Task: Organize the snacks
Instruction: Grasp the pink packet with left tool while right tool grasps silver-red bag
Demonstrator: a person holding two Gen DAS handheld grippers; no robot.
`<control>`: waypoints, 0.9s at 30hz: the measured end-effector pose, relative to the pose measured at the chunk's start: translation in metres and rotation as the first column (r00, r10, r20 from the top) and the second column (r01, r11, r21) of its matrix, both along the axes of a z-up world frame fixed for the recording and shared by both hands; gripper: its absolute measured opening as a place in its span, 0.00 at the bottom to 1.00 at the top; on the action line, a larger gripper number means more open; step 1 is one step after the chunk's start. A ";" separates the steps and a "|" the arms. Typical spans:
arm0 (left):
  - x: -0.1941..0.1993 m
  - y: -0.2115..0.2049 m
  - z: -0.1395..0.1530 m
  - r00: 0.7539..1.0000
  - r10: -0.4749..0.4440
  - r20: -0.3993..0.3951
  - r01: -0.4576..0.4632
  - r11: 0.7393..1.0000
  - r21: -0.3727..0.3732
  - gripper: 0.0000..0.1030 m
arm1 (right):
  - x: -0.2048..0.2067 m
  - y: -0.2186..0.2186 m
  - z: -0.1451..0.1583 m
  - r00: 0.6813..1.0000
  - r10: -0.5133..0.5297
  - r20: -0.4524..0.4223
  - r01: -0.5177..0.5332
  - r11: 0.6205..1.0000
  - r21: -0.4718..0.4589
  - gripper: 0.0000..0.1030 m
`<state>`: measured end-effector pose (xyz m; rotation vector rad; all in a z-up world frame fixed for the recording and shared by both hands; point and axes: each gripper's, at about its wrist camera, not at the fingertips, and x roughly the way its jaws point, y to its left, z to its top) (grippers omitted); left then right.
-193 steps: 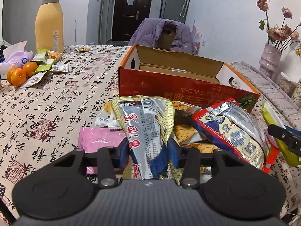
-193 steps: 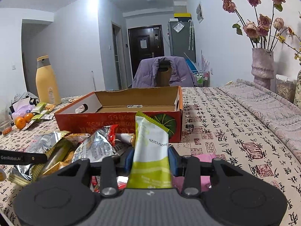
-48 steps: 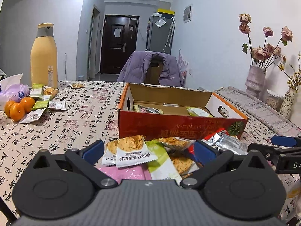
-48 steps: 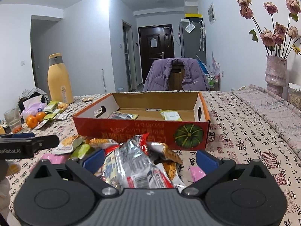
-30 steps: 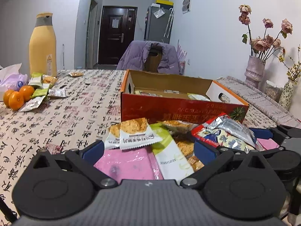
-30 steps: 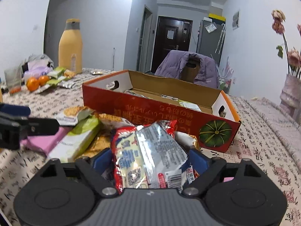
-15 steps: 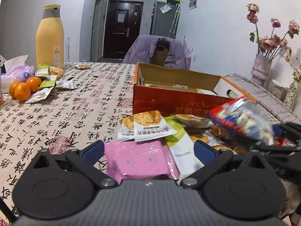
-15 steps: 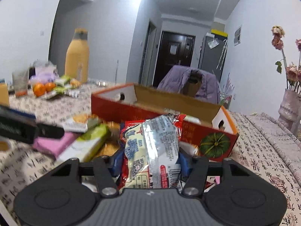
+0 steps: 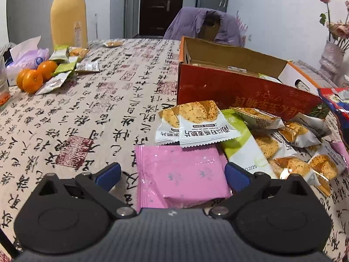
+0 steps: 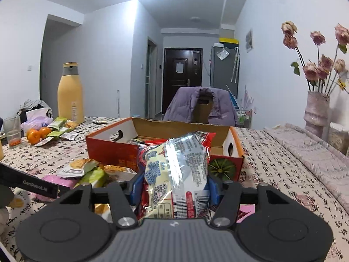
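Observation:
My left gripper (image 9: 172, 174) is open, its blue pads either side of a pink packet (image 9: 181, 174) that lies flat on the table. Behind it lie a white cracker packet (image 9: 196, 124), a green packet (image 9: 242, 144) and several more snacks. My right gripper (image 10: 174, 185) is shut on a red and silver snack bag (image 10: 174, 170), held up in front of the open red cardboard box (image 10: 113, 150). The box also shows in the left wrist view (image 9: 229, 91), with the bag's edge (image 9: 336, 100) at far right. The left gripper's finger shows in the right wrist view (image 10: 32, 181).
A tall yellow bottle (image 9: 68, 15), oranges (image 9: 32, 76), a tissue pack and loose packets sit at the table's far left. A vase of dried roses (image 10: 316, 111) stands at the right. A chair with a purple jacket (image 10: 202, 107) is behind the box.
My right gripper has closed on the red and silver bag and lifted it off the pile. My left gripper has come down and forward around the pink packet, still open.

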<state>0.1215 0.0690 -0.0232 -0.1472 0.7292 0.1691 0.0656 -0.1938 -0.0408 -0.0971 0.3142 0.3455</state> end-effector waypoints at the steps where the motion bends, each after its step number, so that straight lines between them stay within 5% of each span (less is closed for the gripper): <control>1: 0.001 0.000 0.000 1.000 0.004 -0.003 -0.004 1.000 -0.002 1.00 | 0.001 -0.001 -0.001 1.000 -0.001 -0.003 0.001 1.000 0.004 0.55; 7: 0.003 -0.006 -0.002 1.000 0.018 -0.004 -0.018 1.000 0.019 0.98 | 0.001 -0.004 -0.006 1.000 0.006 -0.016 -0.006 1.000 0.013 0.55; 11: -0.002 -0.008 0.000 1.000 0.000 0.016 0.000 1.000 0.016 0.79 | 0.002 -0.005 -0.007 1.000 0.005 -0.022 -0.005 1.000 0.021 0.55; 16: -0.009 -0.009 0.001 0.999 -0.009 0.031 0.008 1.000 0.016 0.69 | 0.000 -0.006 -0.009 1.000 0.010 -0.022 -0.010 1.000 0.030 0.55; 27: -0.030 -0.008 0.014 0.996 -0.034 0.079 0.034 0.999 0.003 0.64 | -0.007 -0.009 -0.004 1.000 0.015 -0.010 -0.014 0.999 0.045 0.55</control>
